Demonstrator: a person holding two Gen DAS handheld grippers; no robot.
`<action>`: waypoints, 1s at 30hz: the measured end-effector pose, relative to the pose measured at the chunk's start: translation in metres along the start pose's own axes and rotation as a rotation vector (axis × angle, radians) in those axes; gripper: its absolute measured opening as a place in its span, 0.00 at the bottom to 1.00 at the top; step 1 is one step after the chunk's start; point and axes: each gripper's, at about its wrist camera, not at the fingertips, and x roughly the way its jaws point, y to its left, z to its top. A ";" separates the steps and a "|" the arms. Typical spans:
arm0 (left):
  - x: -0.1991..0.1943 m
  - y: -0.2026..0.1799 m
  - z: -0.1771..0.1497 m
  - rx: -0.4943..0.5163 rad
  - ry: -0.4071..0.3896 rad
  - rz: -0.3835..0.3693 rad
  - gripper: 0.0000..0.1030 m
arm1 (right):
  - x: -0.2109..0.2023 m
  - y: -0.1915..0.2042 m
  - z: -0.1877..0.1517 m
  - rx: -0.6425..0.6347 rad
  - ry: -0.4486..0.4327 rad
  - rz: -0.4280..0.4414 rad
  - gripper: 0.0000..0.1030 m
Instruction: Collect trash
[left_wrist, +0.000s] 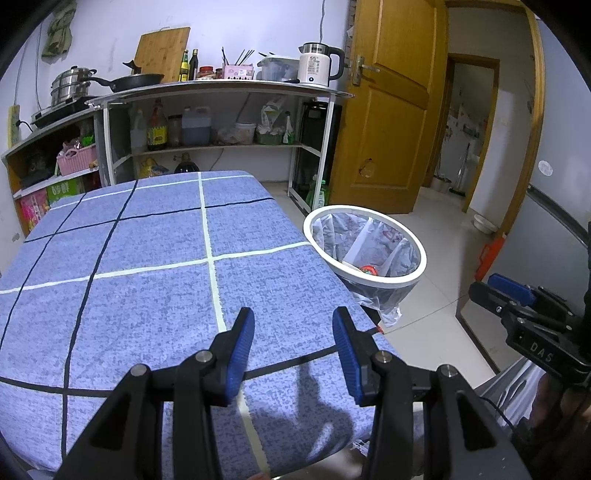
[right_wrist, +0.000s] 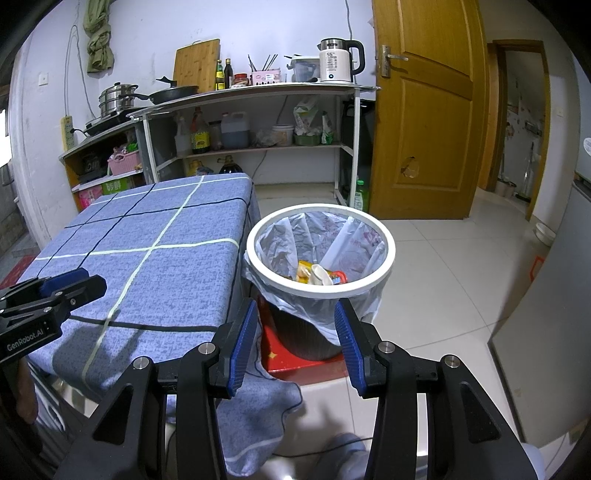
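Observation:
A trash bin (right_wrist: 384, 236) with a white rim and a clear plastic liner stands on the floor by the table's right side; it also shows in the left wrist view (left_wrist: 413, 245). Trash (right_wrist: 319, 275) lies inside it: yellow, white and red scraps. The table with a blue checked cloth (left_wrist: 147, 266) (right_wrist: 155, 258) carries no loose trash that I can see. My left gripper (left_wrist: 293, 321) is open and empty above the table's near right part. My right gripper (right_wrist: 295, 314) is open and empty, held above the floor just in front of the bin.
A kitchen shelf unit (right_wrist: 258, 144) with pans, bottles and a kettle (right_wrist: 338, 61) stands behind the table. A wooden door (right_wrist: 424, 110) stands open to the right. A red mat (right_wrist: 295, 360) lies under the bin. A grey cabinet side (right_wrist: 546, 295) is at far right.

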 end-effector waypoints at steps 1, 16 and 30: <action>0.000 0.000 0.000 0.001 -0.001 0.003 0.45 | 0.000 0.000 0.000 0.000 -0.001 -0.001 0.43; 0.000 -0.002 0.000 0.014 -0.004 0.016 0.45 | 0.001 0.000 0.000 -0.002 0.000 0.003 0.43; 0.000 -0.003 -0.001 0.014 0.000 0.002 0.45 | 0.001 0.001 0.003 -0.002 0.004 0.004 0.43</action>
